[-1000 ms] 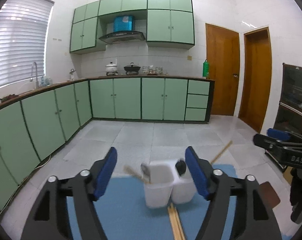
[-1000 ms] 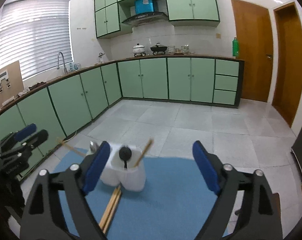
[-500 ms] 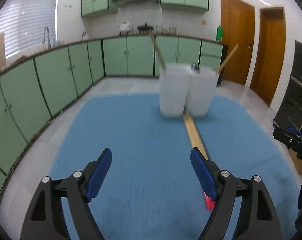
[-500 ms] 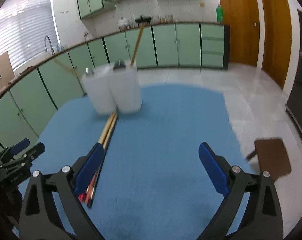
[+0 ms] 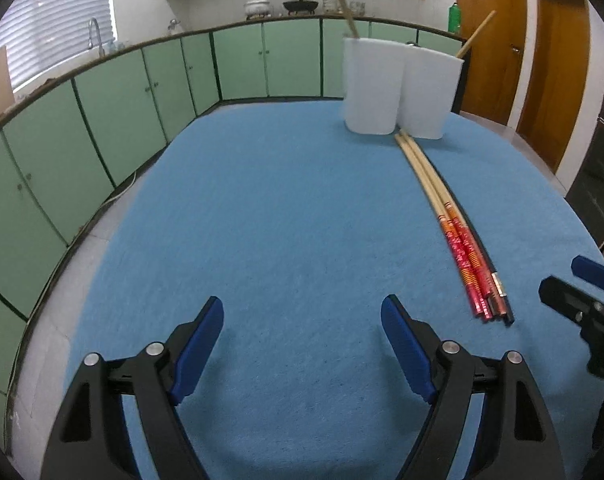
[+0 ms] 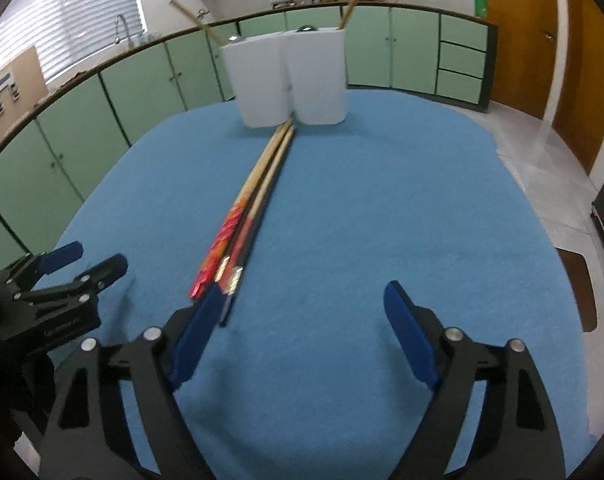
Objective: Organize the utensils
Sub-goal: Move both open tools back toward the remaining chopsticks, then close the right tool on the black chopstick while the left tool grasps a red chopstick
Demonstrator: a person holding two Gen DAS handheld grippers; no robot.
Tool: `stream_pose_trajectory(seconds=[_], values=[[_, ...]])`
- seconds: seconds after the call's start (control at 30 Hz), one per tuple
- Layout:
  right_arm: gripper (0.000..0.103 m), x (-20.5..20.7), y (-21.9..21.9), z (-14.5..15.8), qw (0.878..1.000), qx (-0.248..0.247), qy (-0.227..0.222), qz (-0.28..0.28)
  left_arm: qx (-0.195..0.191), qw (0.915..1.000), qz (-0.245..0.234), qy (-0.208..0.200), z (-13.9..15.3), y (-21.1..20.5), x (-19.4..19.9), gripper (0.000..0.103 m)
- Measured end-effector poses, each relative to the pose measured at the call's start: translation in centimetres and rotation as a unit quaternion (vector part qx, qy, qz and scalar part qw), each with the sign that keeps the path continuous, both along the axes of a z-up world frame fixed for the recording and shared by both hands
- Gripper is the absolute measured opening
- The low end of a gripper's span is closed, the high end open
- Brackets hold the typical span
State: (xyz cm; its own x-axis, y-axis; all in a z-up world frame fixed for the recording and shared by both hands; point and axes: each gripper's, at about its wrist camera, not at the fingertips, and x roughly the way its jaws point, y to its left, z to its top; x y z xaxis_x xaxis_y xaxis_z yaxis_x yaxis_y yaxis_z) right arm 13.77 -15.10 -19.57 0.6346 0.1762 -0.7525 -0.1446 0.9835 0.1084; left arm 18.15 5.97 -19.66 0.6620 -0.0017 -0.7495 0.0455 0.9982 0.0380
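Two white utensil holders (image 5: 398, 88) stand side by side at the far end of a blue mat (image 5: 282, 220), each with a wooden chopstick sticking out. They also show in the right wrist view (image 6: 290, 80). A bundle of chopsticks (image 5: 454, 224) with red ends lies on the mat, running from the holders toward me; it also shows in the right wrist view (image 6: 246, 216). My left gripper (image 5: 302, 320) is open and empty, left of the bundle. My right gripper (image 6: 298, 312) is open and empty, its left finger right at the bundle's near end.
The mat covers a table; green kitchen cabinets (image 5: 122, 112) curve along the left and back. Wooden doors (image 5: 522, 60) stand at the right. The right gripper shows at the right edge of the left wrist view (image 5: 582, 300), and the left gripper at the left of the right wrist view (image 6: 54, 280).
Both grippers have dropped from high above the table down close to the mat and pulled back from the holders. The chopstick bundle's red ends have come fully into view.
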Motion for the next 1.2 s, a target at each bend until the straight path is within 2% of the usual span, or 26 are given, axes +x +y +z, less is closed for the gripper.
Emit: stream_pose_trajectory(seconds=[0.27,0.37,0.53,0.67,0.83,0.9,0.97,1.03,1.1,1.2], values=[[0.065,0.0,2.1,-0.3,0.999,-0.011,0.015,0.028,-0.006,0.9997,0.010,0.020,-0.6,0.5,0.6,0.080],[0.063,0.2,2.8,-0.9,0.999,-0.035,0.026,0.032,-0.008,0.9996,0.010,0.026,-0.7,0.4,1.0,0.080],[0.060,0.3,1.8,-0.8,0.998,-0.052,0.022,0.013,-0.010,0.9995,0.010,0.030,-0.8,0.6,0.9,0.082],[0.058,0.1,0.0,-0.5,0.999,-0.033,0.021,-0.006,-0.008,0.9995,0.010,0.030,-0.8,0.5,0.7,0.082],[0.052,-0.4,0.3,-0.4,1.000,-0.002,0.018,0.013,-0.005,0.9995,0.009,0.029,-0.9,0.4,0.6,0.083],[0.043,-0.3,0.8,-0.9,1.000,-0.006,0.023,0.018,-0.005,0.9995,0.009,0.029,-0.9,0.4,0.6,0.083],[0.038,-0.1,0.9,-0.9,1.000,-0.008,0.022,0.015,-0.005,0.9995,0.009,0.030,-0.9,0.4,0.7,0.083],[0.026,0.2,0.8,-0.9,1.000,-0.004,0.024,0.014,-0.006,0.9995,0.009,0.031,-0.9,0.5,0.6,0.083],[0.010,0.4,0.6,-1.0,1.000,0.004,0.025,0.017,-0.004,0.9995,0.007,0.032,-0.8,0.4,0.6,0.084],[0.006,0.6,0.2,-1.1,0.999,0.015,0.026,0.018,-0.001,0.9995,-0.002,0.031,-0.7,0.1,0.4,0.084]])
